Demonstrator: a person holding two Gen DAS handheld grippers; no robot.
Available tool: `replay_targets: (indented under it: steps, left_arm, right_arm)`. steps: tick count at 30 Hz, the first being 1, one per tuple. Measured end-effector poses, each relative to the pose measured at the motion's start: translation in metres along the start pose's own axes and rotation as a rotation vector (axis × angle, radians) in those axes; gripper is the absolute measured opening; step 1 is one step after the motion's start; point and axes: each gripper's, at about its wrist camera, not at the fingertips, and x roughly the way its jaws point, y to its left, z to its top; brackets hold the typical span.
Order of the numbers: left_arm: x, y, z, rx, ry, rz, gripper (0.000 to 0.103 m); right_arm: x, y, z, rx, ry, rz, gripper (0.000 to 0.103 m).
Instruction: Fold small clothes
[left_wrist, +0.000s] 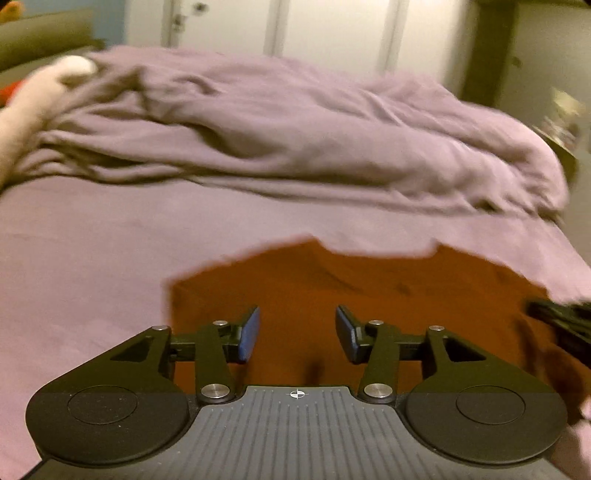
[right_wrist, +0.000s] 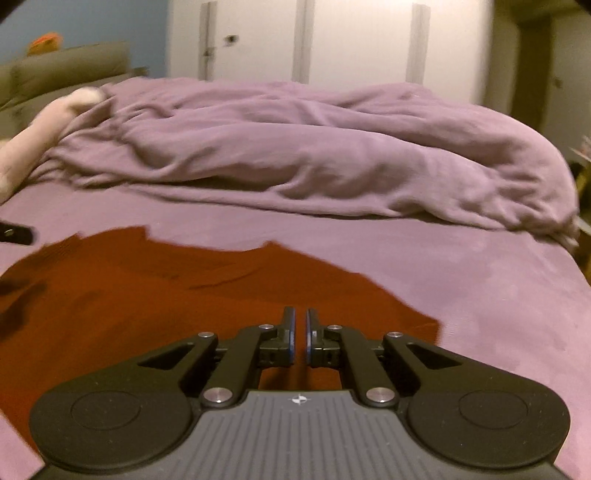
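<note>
A small rust-red garment lies flat on the purple bed sheet. My left gripper hovers over its near part with the blue-padded jaws wide apart and nothing between them. The right gripper's black tip shows at the right edge of that view. In the right wrist view the same garment spreads left and ahead. My right gripper is over its right part, jaws nearly together with a thin gap, holding nothing that I can see. The left gripper's tip shows at the far left.
A rumpled purple duvet is heaped across the far half of the bed. A pale plush toy lies at the far left. White wardrobe doors stand behind. The bed's right edge drops off near a side table.
</note>
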Motion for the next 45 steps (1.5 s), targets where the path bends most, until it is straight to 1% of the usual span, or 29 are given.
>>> replay_targets:
  steps: [1,2,3,4,5,6,8,10,12,14,17,21,24,25,26,30,33,35,37,38,41,42,44,45]
  left_arm:
    - [0.006,-0.011,-0.005,0.021,0.015,-0.021,0.051]
    - [0.014,-0.02,-0.01,0.036,0.032,-0.028,0.051]
    - [0.025,-0.027,-0.015,0.043,0.061,-0.024,0.052]
    - [0.039,-0.033,-0.018,0.045,0.103,-0.01,0.052]
    - [0.049,-0.035,-0.02,0.033,0.119,0.014,0.056]
    - [0.055,-0.036,-0.021,0.022,0.106,0.026,0.058]
    - [0.063,-0.04,-0.018,0.041,0.082,0.055,0.066]
    - [0.07,-0.04,-0.012,0.035,0.082,0.069,0.07]
    - [0.076,-0.034,-0.011,0.002,0.092,0.075,0.074]
    - [0.082,-0.033,-0.011,-0.002,0.089,0.086,0.078]
    - [0.078,-0.035,-0.013,0.007,0.084,0.097,0.078]
    - [0.066,-0.03,-0.014,-0.011,0.097,0.081,0.078]
    - [0.059,-0.029,-0.014,-0.016,0.104,0.077,0.078]
    - [0.057,-0.029,-0.014,-0.019,0.112,0.074,0.078]
    - [0.056,-0.03,-0.014,-0.024,0.118,0.073,0.078]
    - [0.044,-0.036,-0.018,-0.033,0.132,0.06,0.078]
    - [0.028,-0.044,-0.024,-0.037,0.116,0.007,0.079]
    - [0.026,-0.055,-0.028,-0.011,0.119,-0.01,0.082]
    - [0.033,-0.063,-0.03,0.018,0.135,0.007,0.082]
    - [0.037,-0.064,-0.031,0.02,0.14,0.023,0.083]
    - [0.04,-0.062,-0.031,-0.023,0.143,0.035,0.084]
    - [0.04,-0.06,-0.03,-0.032,0.14,0.047,0.085]
    - [0.037,-0.054,-0.032,-0.056,0.133,0.092,0.083]
    - [0.033,-0.05,-0.033,-0.066,0.135,0.096,0.082]
  right_arm:
    - [0.004,0.007,-0.002,-0.001,0.014,0.019,0.005]
    - [0.01,0.013,-0.003,-0.002,0.035,0.041,0.005]
    - [0.019,0.02,-0.004,-0.021,0.065,0.039,0.005]
    - [0.029,0.028,-0.006,-0.052,0.091,0.013,0.005]
    - [0.037,0.033,-0.009,-0.081,0.097,-0.011,0.005]
    - [0.042,0.038,-0.01,-0.106,0.087,-0.037,0.005]
    - [0.055,0.04,-0.004,-0.121,0.088,-0.081,0.005]
    - [0.068,0.035,0.003,-0.105,0.113,-0.11,0.005]
    - [0.079,0.032,0.006,-0.089,0.127,-0.121,0.005]
    - [0.081,0.034,0.007,-0.106,0.131,-0.132,0.005]
    - [0.072,0.04,0.005,-0.147,0.123,-0.149,0.005]
    - [0.037,0.029,-0.001,-0.048,0.098,-0.115,0.006]
    - [0.009,0.017,-0.014,-0.013,0.088,-0.122,0.016]
    - [0.001,0.013,-0.018,-0.002,0.09,-0.124,0.023]
    - [-0.005,0.009,-0.022,0.004,0.097,-0.126,0.026]
    - [-0.028,-0.007,-0.036,0.027,0.104,-0.146,0.029]
    - [-0.041,-0.017,-0.045,0.039,0.105,-0.15,0.029]
    - [-0.038,-0.019,-0.053,0.024,0.126,-0.171,0.03]
    - [-0.032,-0.018,-0.06,-0.004,0.141,-0.184,0.032]
    - [-0.029,-0.017,-0.062,-0.017,0.142,-0.191,0.035]
    - [-0.02,-0.015,-0.066,-0.041,0.136,-0.203,0.044]
    - [-0.018,-0.017,-0.066,-0.032,0.135,-0.202,0.046]
    - [-0.015,-0.027,-0.065,0.018,0.144,-0.201,0.058]
    - [-0.018,-0.033,-0.063,0.06,0.149,-0.185,0.058]
